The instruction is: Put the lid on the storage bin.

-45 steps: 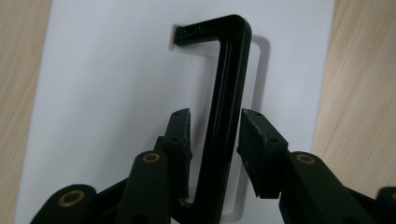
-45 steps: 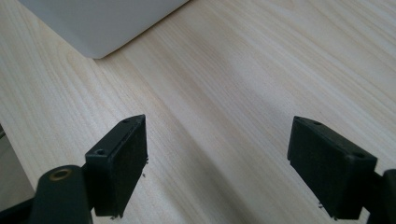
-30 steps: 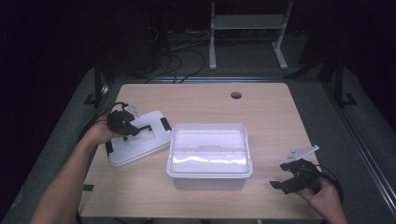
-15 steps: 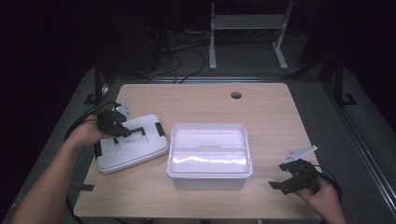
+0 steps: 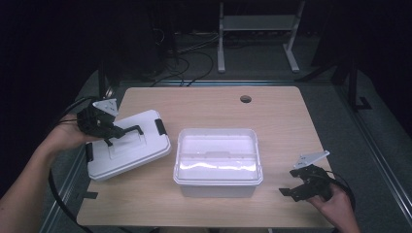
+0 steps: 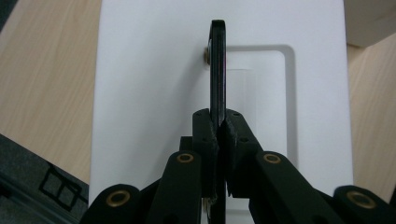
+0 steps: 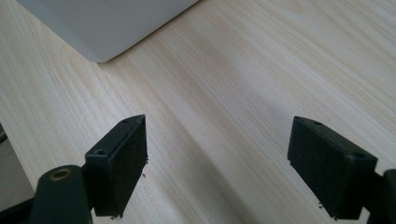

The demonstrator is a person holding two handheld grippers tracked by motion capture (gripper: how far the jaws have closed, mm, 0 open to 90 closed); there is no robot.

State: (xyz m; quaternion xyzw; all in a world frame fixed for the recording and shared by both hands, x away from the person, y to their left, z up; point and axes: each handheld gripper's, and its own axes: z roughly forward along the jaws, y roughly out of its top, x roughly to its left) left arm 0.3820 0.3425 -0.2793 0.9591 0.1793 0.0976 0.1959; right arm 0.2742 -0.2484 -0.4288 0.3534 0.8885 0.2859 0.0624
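Pale wood table (image 5: 272, 116), near edge: right gripper (image 5: 305, 187), jaws spread wide with nothing between, resting by the front right corner, just beside the open white bin (image 5: 217, 162) at centre. Left side: left gripper (image 5: 108, 131), jaws clamped on the black handle (image 6: 217, 70) of the white lid (image 5: 127, 150), lid tilted, overhanging the table's left edge. Far half of tabletop bare apart from a cable hole (image 5: 246, 99).

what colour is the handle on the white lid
Black; the handle on the lid shows best in the left gripper view.
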